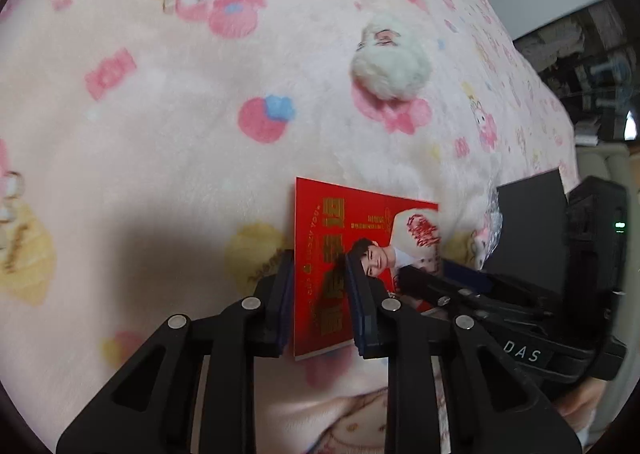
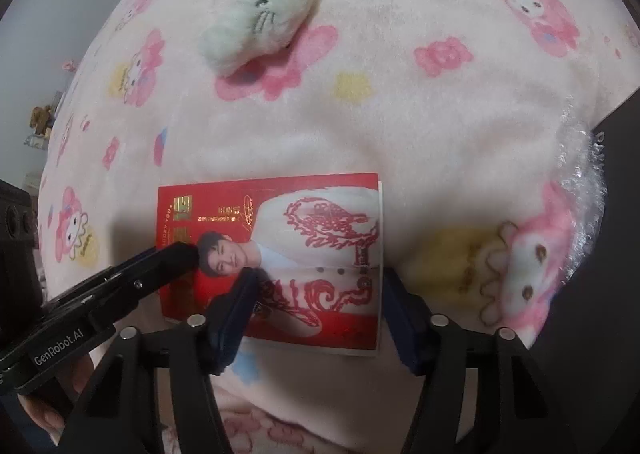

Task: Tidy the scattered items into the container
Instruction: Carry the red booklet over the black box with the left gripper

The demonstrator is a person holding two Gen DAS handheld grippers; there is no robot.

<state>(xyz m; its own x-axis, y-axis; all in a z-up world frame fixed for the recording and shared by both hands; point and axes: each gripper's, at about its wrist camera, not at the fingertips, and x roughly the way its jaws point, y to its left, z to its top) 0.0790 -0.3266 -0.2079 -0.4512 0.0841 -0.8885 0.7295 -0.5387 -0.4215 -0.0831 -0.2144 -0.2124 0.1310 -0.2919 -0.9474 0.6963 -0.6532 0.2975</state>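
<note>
A red card (image 1: 324, 222) printed with a person's portrait lies flat on the pink cartoon blanket (image 1: 160, 134). My left gripper (image 1: 318, 256) points down over the card's left end. One finger is just off the card's left edge, the other is over the card, and the jaws stand apart. My right gripper (image 2: 320, 274) straddles the right part of the same card (image 2: 280, 222), jaws apart, its right finger at the card's right edge. The left gripper's fingers (image 2: 180, 254) show over the card's left part. A white plush toy (image 1: 390, 58) (image 2: 260, 26) lies farther back. A black box (image 1: 528, 222) sits to the right.
Crinkled bubble wrap (image 2: 580, 158) lies by the black box's edge (image 2: 616, 182). The blanket (image 2: 400, 114) covers a soft bed-like surface that drops off at the far right. Furniture and clutter (image 1: 592, 66) stand beyond it. A hand (image 2: 52, 410) holds the left gripper's handle.
</note>
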